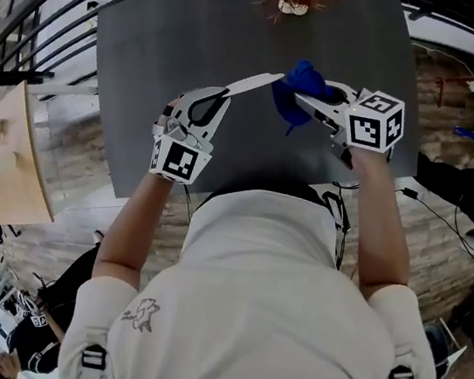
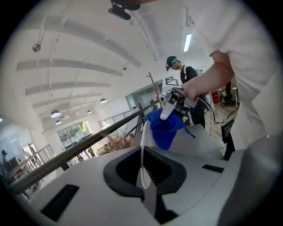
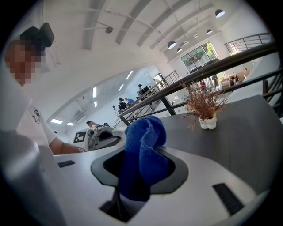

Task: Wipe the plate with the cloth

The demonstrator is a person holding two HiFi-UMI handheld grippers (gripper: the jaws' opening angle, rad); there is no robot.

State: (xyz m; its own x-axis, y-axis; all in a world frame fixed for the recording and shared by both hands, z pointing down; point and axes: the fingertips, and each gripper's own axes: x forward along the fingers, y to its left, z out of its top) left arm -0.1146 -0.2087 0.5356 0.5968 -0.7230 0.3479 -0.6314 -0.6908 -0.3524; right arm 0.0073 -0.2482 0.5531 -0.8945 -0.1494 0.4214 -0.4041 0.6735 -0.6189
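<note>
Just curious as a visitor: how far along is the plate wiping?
Done: the left gripper holds the thin white plate by its rim; the right gripper holds the bunched blue cloth. In hand: cloth at the plate's far edge, above the dark grey table. Left: the wiping itself, as far as shows.

left tongs (image 1: 224,96) clamped, right tongs (image 1: 308,103) clamped, arms forward

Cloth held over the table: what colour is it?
The cloth is deep blue, clearest in the right gripper view.

A large open-plan hall: high white ceiling (image 2: 88,53), pendant lamps (image 2: 55,114), mezzanine railing (image 2: 88,142).
</note>
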